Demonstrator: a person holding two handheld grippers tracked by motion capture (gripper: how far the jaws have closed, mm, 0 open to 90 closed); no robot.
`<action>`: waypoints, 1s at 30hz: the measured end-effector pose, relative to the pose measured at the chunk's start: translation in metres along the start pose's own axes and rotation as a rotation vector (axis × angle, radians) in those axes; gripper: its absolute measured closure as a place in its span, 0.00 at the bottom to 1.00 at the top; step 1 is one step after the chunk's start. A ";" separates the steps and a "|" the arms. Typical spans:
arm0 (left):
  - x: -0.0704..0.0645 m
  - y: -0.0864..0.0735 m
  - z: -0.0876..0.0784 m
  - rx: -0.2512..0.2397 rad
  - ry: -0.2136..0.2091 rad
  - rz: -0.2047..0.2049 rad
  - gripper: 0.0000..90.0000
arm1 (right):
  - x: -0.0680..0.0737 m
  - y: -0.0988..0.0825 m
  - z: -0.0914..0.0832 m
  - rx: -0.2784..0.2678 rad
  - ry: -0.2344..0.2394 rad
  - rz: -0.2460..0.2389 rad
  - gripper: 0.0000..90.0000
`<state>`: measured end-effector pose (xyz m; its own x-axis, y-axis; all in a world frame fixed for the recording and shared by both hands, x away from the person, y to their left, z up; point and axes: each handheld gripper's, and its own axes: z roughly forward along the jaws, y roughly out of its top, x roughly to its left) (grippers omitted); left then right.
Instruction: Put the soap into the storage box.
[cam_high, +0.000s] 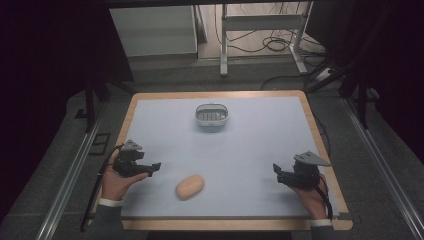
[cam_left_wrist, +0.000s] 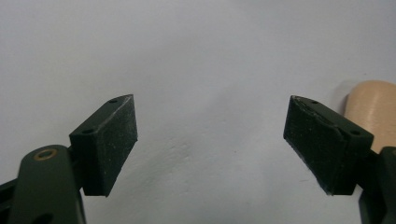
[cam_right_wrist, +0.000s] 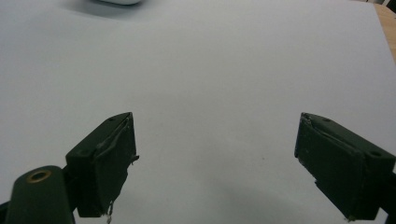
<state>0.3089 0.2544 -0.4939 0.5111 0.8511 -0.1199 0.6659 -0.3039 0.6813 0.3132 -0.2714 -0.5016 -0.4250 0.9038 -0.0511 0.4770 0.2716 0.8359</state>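
White dish (cam_high: 211, 114) far on table (cam_high: 250, 150).

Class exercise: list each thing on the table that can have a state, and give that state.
left gripper: jaws open, nothing between them.
right gripper: jaws open, nothing between them.
tan oval object: lying on the mat, untouched.
small grey tray: upright; contents too small to tell.

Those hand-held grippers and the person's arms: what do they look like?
Each hand holds a black two-jaw tool, the left gripper and the right gripper. Both carry a grey three-cornered plate on top and trail a black cable. The flat pads look dark, rubbery and scuffed. The person wears dark sleeves with white cuffs.
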 end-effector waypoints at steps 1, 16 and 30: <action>-0.001 0.001 -0.001 -0.001 -0.003 0.005 0.20 | 0.000 0.000 0.000 0.000 0.001 -0.002 0.14; -0.021 0.019 -0.009 0.053 -0.024 0.112 0.20 | 0.001 0.001 -0.004 -0.001 -0.013 -0.008 0.14; -0.036 0.025 0.000 0.096 -0.050 0.166 0.22 | 0.001 -0.002 -0.010 0.001 -0.025 -0.009 0.14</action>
<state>0.3075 0.2164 -0.4727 0.6425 0.7647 -0.0489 0.6182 -0.4796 0.6228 0.3043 -0.2743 -0.4978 -0.4097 0.9093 -0.0725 0.4739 0.2801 0.8349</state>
